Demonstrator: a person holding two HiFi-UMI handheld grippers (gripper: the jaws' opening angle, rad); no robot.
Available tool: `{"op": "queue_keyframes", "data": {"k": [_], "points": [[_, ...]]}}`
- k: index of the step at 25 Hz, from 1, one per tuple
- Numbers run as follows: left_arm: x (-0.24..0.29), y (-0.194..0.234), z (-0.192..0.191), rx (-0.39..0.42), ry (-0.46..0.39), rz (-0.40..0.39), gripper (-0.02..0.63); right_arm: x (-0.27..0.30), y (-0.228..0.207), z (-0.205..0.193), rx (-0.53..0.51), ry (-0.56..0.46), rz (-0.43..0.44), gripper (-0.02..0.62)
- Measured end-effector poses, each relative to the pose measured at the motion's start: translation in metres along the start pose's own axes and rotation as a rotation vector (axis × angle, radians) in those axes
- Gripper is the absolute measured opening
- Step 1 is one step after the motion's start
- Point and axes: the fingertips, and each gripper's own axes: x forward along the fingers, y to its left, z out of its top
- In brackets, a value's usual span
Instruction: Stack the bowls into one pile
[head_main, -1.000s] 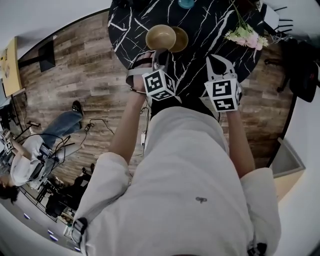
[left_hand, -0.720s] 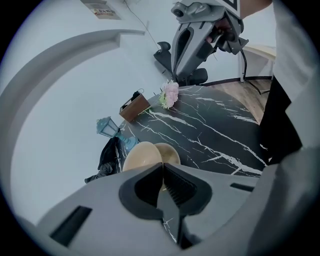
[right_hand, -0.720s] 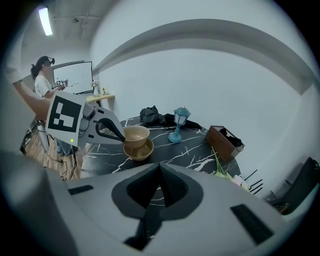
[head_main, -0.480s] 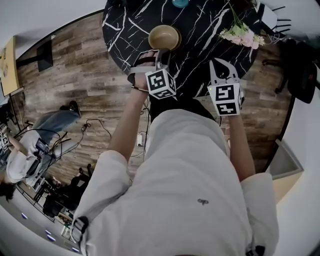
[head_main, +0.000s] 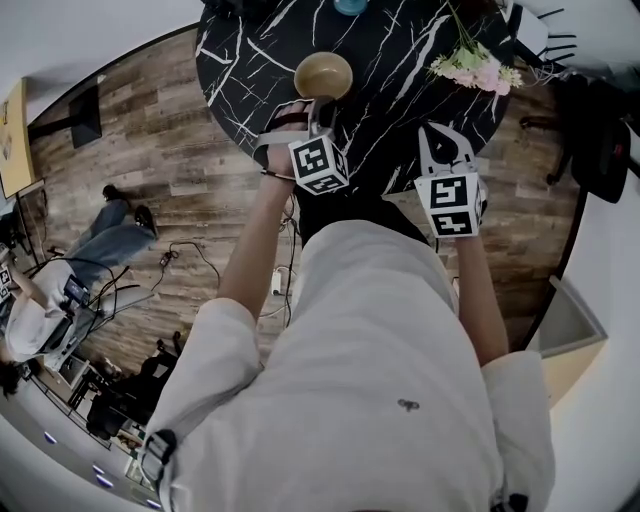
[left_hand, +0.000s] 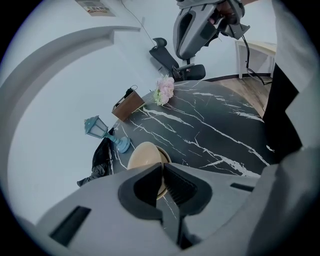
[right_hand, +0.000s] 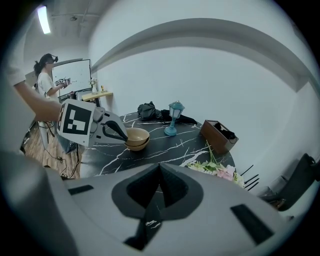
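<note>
Two tan bowls stand as one pile on the black marble table (head_main: 400, 60). The upper bowl (head_main: 323, 74) (right_hand: 137, 134) (left_hand: 145, 155) sits inside the lower bowl (right_hand: 137, 146). My left gripper (head_main: 322, 104) (left_hand: 163, 167) (right_hand: 123, 136) is at the pile's near edge, shut on the upper bowl's rim. Off to the right, my right gripper (head_main: 447, 135) (right_hand: 160, 167) hangs shut and empty above the table's near edge, apart from the bowls.
Pink flowers (head_main: 475, 68) lie at the table's right. A blue lantern (right_hand: 173, 117), a brown box (right_hand: 217, 135) and a black bag (right_hand: 148, 111) stand at the far side. An office chair (left_hand: 192, 30) is beyond the table. A person (right_hand: 47, 75) stands far left.
The two bowls stood side by side, one held by my left gripper. That bowl has moved right over the other and now rests in it. My right gripper has drifted only slightly.
</note>
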Motion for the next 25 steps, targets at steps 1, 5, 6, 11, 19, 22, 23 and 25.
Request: {"op": "queue_keyframes", "data": {"k": [1,5,6,11,19,22,23,25], "points": [[0.0013,0.0004,-0.0007,-0.006,0.004,-0.003,0.014,-0.0005,-0.0007,-0.0011,0.002,0.001,-0.001,0.006],[0.0049,-0.0004,-0.0023,-0.018,0.020,-0.014,0.013,-0.0020,-0.0032,-0.0056,0.000,0.007,0.000,0.006],[0.0051,-0.0009,-0.0024,-0.020,0.022,-0.015,0.013,-0.0024,-0.0034,-0.0066,-0.005,0.009,0.001,0.006],[0.0055,-0.0044,-0.0050,-0.029,0.035,-0.025,0.014,-0.0027,-0.0048,-0.0066,-0.009,0.008,0.006,0.006],[-0.0001,-0.0044,-0.0052,-0.070,0.018,-0.017,0.014,0.0022,-0.0045,-0.0015,-0.023,-0.006,0.021,0.006],[-0.0011,-0.0032,-0.0057,-0.083,0.016,-0.008,0.014,0.0037,-0.0038,0.0000,-0.030,-0.010,0.028,0.006],[-0.0017,-0.0027,-0.0066,-0.087,0.017,-0.006,0.014,0.0046,-0.0032,0.0006,-0.032,-0.012,0.031,0.006],[-0.0037,-0.0017,-0.0085,-0.093,0.019,-0.003,0.014,0.0065,-0.0018,0.0021,-0.038,-0.015,0.036,0.006]]}}
